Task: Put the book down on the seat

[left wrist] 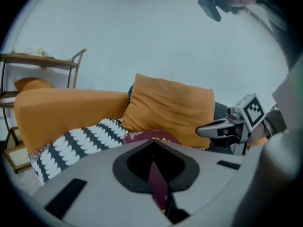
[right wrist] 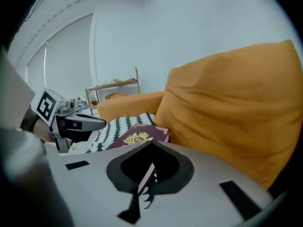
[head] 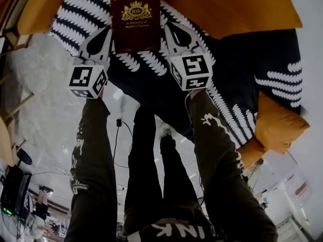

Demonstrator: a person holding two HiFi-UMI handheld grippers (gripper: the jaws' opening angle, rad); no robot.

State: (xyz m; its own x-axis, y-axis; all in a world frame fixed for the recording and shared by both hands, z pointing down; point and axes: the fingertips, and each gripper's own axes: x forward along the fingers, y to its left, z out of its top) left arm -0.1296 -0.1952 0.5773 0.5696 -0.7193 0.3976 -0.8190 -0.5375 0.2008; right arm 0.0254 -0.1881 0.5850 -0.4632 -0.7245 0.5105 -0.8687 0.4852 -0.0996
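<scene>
The left tool (head: 107,34) and right tool (head: 167,32), both clamped on the book's (head: 135,19) near corners over the seat (head: 151,82). Placing step, probably; next, settle it flat, then release.

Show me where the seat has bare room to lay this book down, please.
The patterned blanket lies bare under the book and on to the right, between the big orange cushion behind it and the small orange cushion. That middle stretch looks the widest. It is crowded only close beside those cushions.
</scene>
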